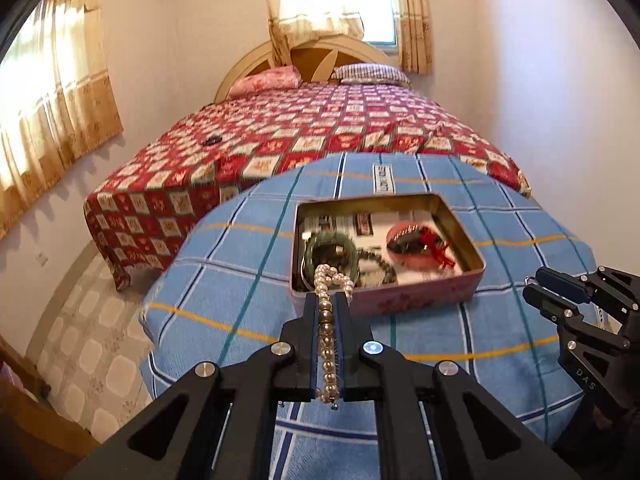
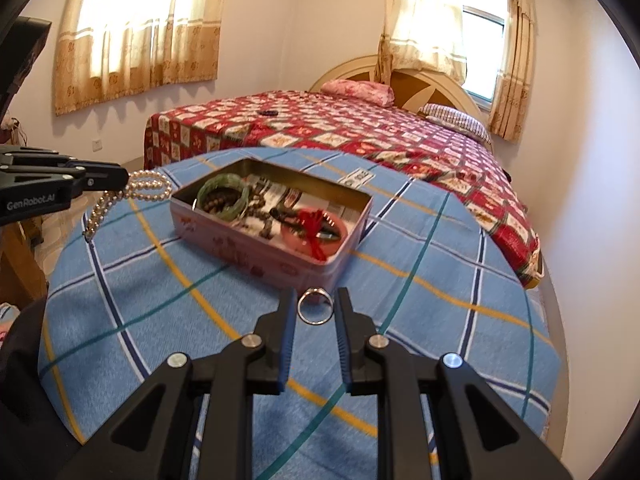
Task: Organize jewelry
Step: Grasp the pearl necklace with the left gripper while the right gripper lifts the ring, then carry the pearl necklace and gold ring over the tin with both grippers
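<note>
Left tool [image 1: 328,300] clamped on pearl necklace [image 1: 329,322], just beside pink tin [image 2: 256,256] rim. Right tool [image 2: 315,304] open, straddling silver ring [image 2: 315,306] on blue plaid cloth [image 2: 420,312] near tin.

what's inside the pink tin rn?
Inside the pink tin: a green bangle, dark bead strands, a red tasselled piece on a pink dish, and printed paper lining the bottom. Anything under those is hidden.
</note>
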`<state>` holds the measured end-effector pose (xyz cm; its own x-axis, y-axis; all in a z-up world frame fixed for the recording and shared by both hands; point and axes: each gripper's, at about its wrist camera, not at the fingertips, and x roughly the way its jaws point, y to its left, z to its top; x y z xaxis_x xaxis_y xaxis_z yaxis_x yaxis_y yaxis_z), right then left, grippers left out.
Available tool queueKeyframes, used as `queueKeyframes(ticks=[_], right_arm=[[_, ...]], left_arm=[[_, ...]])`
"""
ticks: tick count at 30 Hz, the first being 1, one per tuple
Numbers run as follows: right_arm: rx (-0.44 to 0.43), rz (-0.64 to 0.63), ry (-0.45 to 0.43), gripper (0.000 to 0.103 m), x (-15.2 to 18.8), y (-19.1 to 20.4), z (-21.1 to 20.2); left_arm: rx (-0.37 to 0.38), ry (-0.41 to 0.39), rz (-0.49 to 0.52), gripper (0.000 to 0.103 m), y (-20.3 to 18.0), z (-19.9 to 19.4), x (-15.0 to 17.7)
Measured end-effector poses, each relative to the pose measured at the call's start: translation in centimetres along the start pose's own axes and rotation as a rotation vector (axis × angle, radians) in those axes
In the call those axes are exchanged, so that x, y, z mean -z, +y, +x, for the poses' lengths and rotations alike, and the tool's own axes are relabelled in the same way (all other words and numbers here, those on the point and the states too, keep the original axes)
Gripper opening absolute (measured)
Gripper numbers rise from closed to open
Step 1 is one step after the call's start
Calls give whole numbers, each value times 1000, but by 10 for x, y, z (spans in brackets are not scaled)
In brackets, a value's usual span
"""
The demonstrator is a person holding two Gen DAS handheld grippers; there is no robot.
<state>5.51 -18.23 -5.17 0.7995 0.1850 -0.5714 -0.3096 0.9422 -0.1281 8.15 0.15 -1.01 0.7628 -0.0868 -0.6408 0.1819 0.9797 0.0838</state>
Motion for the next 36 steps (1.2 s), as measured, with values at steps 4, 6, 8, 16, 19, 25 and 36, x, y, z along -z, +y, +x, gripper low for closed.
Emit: queueKeyframes(ticks=[4, 6, 8, 16, 19, 25, 36], right_arm=[[4, 2, -15, 21, -9, -4, 1], [7, 0, -22, 21, -15, -5, 2], [8, -3, -27, 21, -20, -6, 4], [20, -7, -41, 21, -38, -8, 14], [21, -9, -45, 21, -43, -9, 17], [18, -8, -46, 21, -54, -12, 26], [15, -20, -47, 21, -64, -11, 36]], left_arm=[[-2, -24, 11, 6, -2, -1, -13], [-2, -31, 11, 6, -1, 0, -20], [-5, -37, 11, 6, -1, 2, -24], [-15, -33, 2, 6, 0, 18, -35], [-13, -25, 3, 6, -1, 25, -35], [-13, -19, 7, 6, -1, 34, -40], [-16, -16, 18, 6, 1, 49, -53]])
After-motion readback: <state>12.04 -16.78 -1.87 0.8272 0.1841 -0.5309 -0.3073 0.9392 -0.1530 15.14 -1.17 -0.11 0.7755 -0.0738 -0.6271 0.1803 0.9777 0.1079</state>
